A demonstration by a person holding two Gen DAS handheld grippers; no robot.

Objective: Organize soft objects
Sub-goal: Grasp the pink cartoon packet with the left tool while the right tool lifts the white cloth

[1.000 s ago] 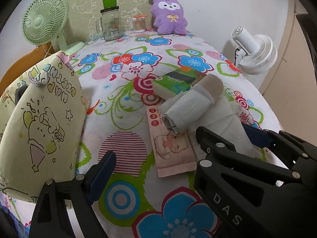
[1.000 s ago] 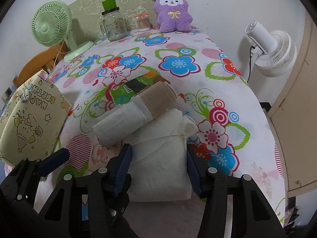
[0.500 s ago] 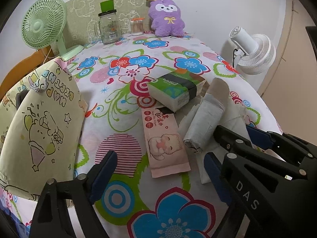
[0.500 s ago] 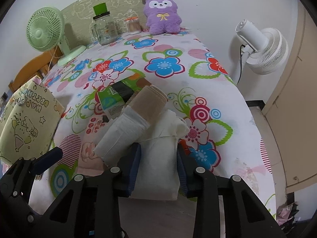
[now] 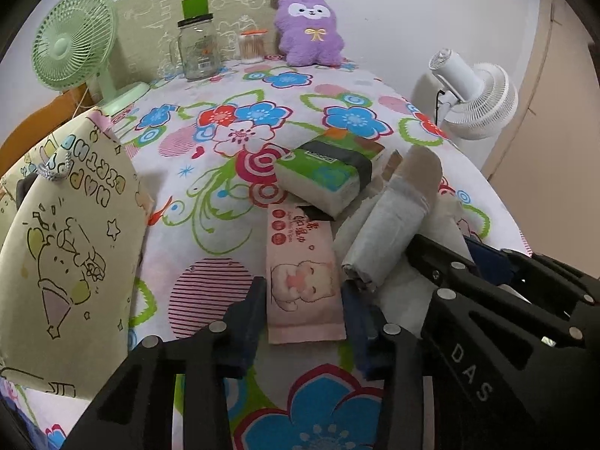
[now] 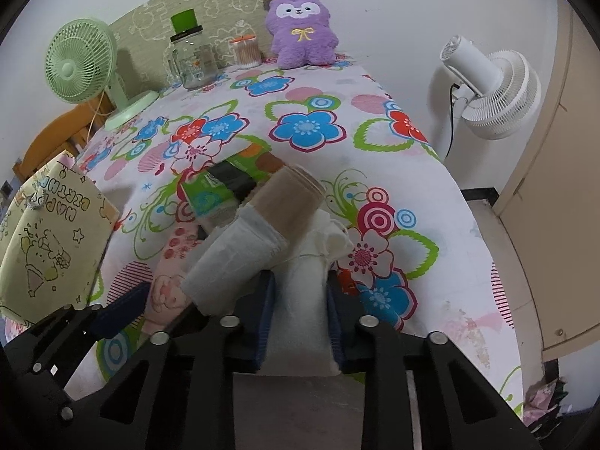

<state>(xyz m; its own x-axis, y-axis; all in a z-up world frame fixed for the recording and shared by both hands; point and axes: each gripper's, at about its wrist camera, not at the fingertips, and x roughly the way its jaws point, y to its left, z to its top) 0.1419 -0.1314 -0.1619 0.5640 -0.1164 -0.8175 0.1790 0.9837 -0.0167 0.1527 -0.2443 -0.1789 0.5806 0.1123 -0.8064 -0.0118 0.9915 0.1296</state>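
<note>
- Clearly the sorting is at an early stage: nothing visible sits inside the paper gift bag (image 5: 71, 247), which stands at the left edge of the flowered surface (image 6: 311, 127).
- Right of the bag, all the soft items lie in one cluster: the pink wipes pack (image 5: 303, 277) nearest it, the green tissue pack (image 5: 326, 176) just behind that, and the rolled cloth (image 6: 255, 240) resting across the folded white towel (image 6: 300, 300).
- The right gripper (image 6: 298, 311) has its jaws clenched on the towel's near end, so this piece looks like the one in hand.
- The left gripper (image 5: 302, 318) has its jaws spread on either side of the wipes pack, grasping nothing yet.
- Left to do, by my reading: every item.
</note>
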